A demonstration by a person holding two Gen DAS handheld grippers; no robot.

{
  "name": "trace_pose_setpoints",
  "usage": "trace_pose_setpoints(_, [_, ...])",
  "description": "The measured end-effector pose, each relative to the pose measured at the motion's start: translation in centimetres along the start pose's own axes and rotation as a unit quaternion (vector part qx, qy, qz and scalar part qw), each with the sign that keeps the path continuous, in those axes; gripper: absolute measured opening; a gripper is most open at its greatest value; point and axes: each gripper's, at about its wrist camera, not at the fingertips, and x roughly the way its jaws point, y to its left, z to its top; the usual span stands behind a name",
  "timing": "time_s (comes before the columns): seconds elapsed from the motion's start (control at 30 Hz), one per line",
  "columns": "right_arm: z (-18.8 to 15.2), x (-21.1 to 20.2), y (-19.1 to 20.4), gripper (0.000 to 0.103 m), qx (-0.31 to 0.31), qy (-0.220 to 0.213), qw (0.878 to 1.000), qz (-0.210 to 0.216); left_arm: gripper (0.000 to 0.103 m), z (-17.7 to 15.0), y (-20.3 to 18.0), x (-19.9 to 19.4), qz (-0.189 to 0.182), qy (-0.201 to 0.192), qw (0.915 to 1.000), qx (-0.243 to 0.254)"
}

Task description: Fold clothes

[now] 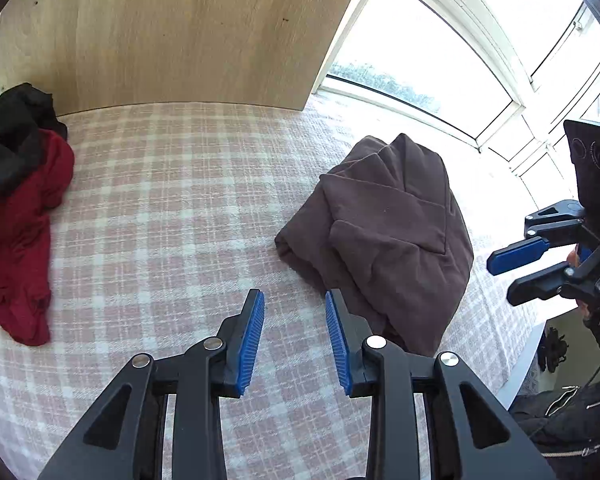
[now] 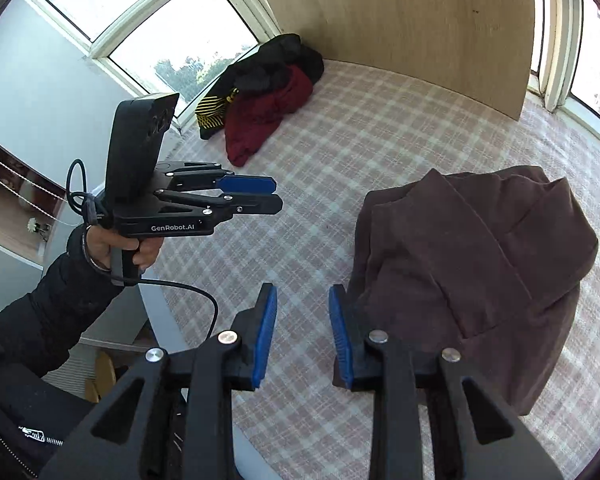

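A brown garment (image 1: 384, 236) is seen folded into a compact bundle on the checked bed cover (image 1: 172, 200), toward the window-side edge of the bed; it is touched by neither gripper. The left gripper (image 1: 295, 336) is held above bare cover just beside the bundle's near corner, its blue pads parted with nothing between them. The right gripper (image 2: 302, 332) is likewise held spread and empty, its right finger just off the bundle's near edge. In the right wrist view the left gripper is seen in a person's hand (image 2: 118, 246), clear of the cloth. A red garment (image 1: 18, 240) and a black garment (image 1: 14, 136) are noted crumpled at the far corner by the wooden headboard (image 1: 180, 32), with a yellow-striped piece (image 2: 212, 114) beside them, well apart from the bundle. The brown item is judged finished and released; the step in hand is judged to be the change to the next piece. A reach across the bed to the red garment is called for next, then it must be dragged to open cover and spread flat.
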Motion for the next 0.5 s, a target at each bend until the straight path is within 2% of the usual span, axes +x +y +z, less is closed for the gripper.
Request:
trace_pose_setpoints(0.03, [-0.4, -1.9, -0.6, 0.029, 0.001, -0.019, 1.000, -0.022, 0.034, -0.3, 2.6, -0.7, -0.003, -0.002, 1.0000, -0.005])
trace_pose_setpoints(0.07, [-0.8, -3.9, -1.3, 0.030, 0.002, -0.039, 0.998, -0.047, 0.035, -0.4, 2.3, -1.1, -0.016, -0.004, 0.9998, -0.012])
trace_pose_setpoints(0.13, [-0.8, -5.7, -4.1, 0.039, -0.008, -0.053, 0.984, -0.171, 0.038, -0.3, 1.3, -1.1, -0.031, -0.018, 0.9991, -0.024])
trace_pose_setpoints(0.2, [-0.7, -5.5, -9.4, 0.039, 0.030, -0.038, 0.978, -0.205, 0.040, 0.9, -0.1, 0.7, -0.032, -0.027, 0.9985, -0.033])
trace_pose_setpoints(0.23, [-0.7, -5.4, -12.0, 0.039, 0.050, -0.030, 0.974, -0.219, 0.040, 2.6, -0.7, 1.7, -0.031, -0.029, 0.9985, -0.034])
trace_pose_setpoints(0.3, [-0.9, -4.7, -16.4, 0.039, 0.081, -0.020, 0.972, -0.220, 0.040, 3.8, -1.8, 4.7, -0.041, -0.022, 0.9981, -0.041])
trace_pose_setpoints(0.37, [-1.0, -2.9, -18.7, 0.039, 0.088, -0.006, 0.972, -0.218, 0.040, 4.6, -4.0, 6.0, -0.048, -0.018, 0.9981, -0.032])
trace_pose_setpoints(0.43, [-0.6, -1.0, -20.2, 0.039, 0.083, 0.005, 0.977, -0.198, 0.040, 5.4, -5.5, 7.7, -0.049, -0.008, 0.9986, -0.019])
trace_pose_setpoints(0.5, [0.0, 1.0, -21.2, 0.039, 0.090, 0.009, 0.984, -0.155, 0.040, 5.9, -6.8, 9.4, -0.048, 0.006, 0.9988, -0.006])
